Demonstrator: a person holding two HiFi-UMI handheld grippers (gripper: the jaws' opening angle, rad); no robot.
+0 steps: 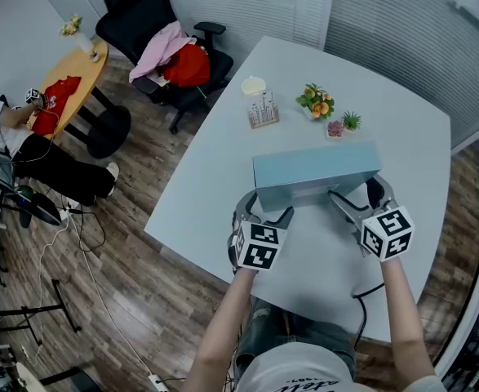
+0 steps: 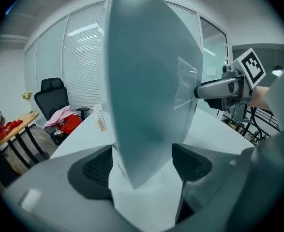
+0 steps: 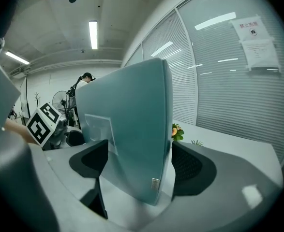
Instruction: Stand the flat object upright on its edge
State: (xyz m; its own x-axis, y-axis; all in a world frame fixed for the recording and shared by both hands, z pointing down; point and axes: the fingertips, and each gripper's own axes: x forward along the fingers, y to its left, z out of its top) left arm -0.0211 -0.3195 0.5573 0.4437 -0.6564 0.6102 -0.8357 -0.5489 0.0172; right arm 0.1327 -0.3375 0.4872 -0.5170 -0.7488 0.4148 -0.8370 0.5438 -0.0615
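Left tool point(image 1: 266, 211), right tool point(image 1: 359, 196) astride box point(image 1: 317, 170).

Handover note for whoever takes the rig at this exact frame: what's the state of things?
Left gripper: jaws closed on the near left end of the teal box.
Right gripper: jaws closed on its right end.
Teal box: over the white table, up on its long edge between both grippers, broad faces close to vertical.
Done: box raised off its flat face.
Left: the views don't show whether its edge sits squarely on the table. Settle it, open both grippers, and check that it stands alone.
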